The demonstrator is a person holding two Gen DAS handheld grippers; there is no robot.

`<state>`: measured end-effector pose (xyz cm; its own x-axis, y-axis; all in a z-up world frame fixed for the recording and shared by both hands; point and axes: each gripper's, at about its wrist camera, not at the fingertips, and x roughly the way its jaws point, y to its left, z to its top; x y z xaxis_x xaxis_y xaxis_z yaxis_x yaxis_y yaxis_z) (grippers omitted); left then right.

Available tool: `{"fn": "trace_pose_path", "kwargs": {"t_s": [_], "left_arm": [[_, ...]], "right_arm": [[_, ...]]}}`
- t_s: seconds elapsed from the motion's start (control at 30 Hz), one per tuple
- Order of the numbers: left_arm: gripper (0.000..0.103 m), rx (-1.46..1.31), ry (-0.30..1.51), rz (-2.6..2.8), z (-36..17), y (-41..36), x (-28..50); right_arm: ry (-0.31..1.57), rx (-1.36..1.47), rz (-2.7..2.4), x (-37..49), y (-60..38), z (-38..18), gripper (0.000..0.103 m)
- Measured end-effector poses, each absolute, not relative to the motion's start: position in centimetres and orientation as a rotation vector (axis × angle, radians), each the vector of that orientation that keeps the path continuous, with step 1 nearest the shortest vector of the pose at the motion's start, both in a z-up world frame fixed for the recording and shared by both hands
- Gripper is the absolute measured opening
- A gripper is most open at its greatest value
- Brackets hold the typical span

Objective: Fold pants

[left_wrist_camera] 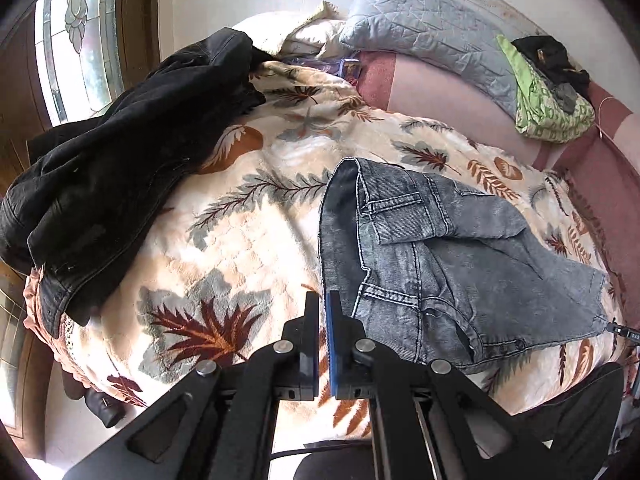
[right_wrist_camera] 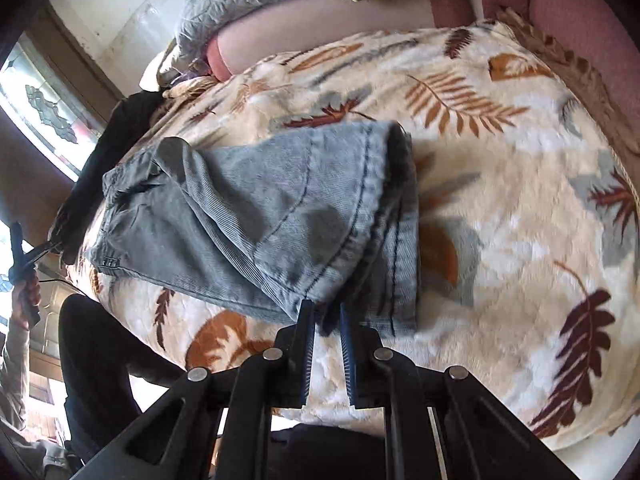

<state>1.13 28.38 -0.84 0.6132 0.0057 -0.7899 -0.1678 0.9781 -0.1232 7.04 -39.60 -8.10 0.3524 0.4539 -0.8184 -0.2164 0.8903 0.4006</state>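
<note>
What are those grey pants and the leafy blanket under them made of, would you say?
The grey pants look like washed, faded denim: a fine ribbed weave, pale contrast stitching, belt loops and a stiff hem. The leaf-print blanket looks like soft plush fleece, probably synthetic: a fuzzy, slightly matted pile with a faint sheen, though the pictures cannot settle the fibre.

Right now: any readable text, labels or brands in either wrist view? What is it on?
"BAS": cut-off white letters on the small black device at the right edge of the left wrist view.
Gray jeans: no readable label or brand.
Small package by the pillows: print too blurred to read.
</note>
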Motion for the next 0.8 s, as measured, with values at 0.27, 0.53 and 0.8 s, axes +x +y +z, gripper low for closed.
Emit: {"fn": "trace_pose_path", "kwargs": {"t_s": [0.27, 0.53, 0.8], "left_arm": [[0.071, -0.441, 0.949, 0.056, -1.7, 24.3, 8.1], [0.064, -0.933, 1.001, 0.221, -7.7, 24.7, 11.9], [0.039, -0.928, 1.004, 0.178, -7.9, 25.6, 13.4]], "right_arm": [[0.962, 0.583, 0.356, 7.4, -42.6, -3.6, 0.063], [0.953, 0.731, 0.456, 7.5, -38.3, -3.9, 0.063], [1.005, 0.761, 0.482, 7.8, -35.7, -7.4, 0.063]]}}
